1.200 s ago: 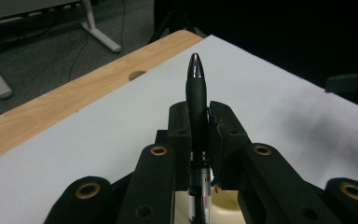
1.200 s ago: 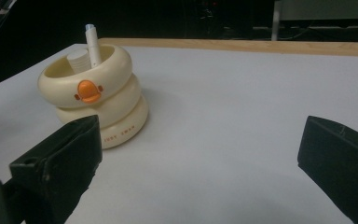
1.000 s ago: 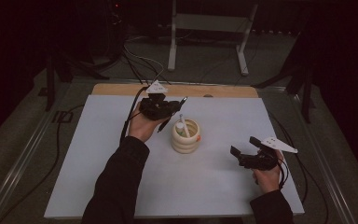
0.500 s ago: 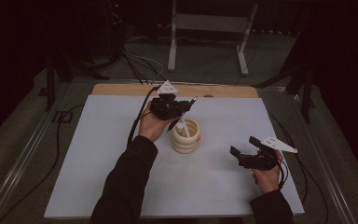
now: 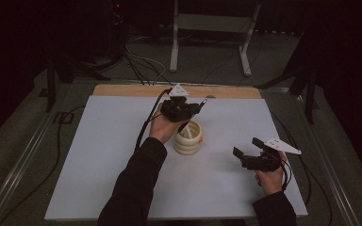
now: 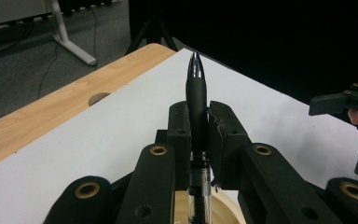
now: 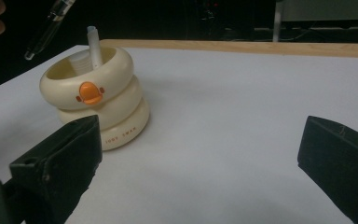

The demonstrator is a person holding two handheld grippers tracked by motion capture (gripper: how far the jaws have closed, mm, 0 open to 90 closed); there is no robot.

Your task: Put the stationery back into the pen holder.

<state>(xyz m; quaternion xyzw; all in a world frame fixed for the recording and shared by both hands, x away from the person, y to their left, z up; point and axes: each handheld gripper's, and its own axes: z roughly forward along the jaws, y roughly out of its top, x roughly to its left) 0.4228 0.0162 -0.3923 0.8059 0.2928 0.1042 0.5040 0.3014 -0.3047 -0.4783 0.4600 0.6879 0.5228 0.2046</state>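
Pen (image 6: 196,93) being pinched in the left gripper (image 5: 185,113), hanging slanted just above the cream holder (image 5: 188,139), clear end (image 7: 46,32) nearest its mouth, beside a white pen (image 7: 93,44) inside. Right gripper (image 5: 257,155) idling wide, well apart from the holder.

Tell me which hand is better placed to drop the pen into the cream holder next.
Left. Its claw is shut on the pen directly above the cream holder. The right claw is open, holds nothing and sits off to the side on the white table.
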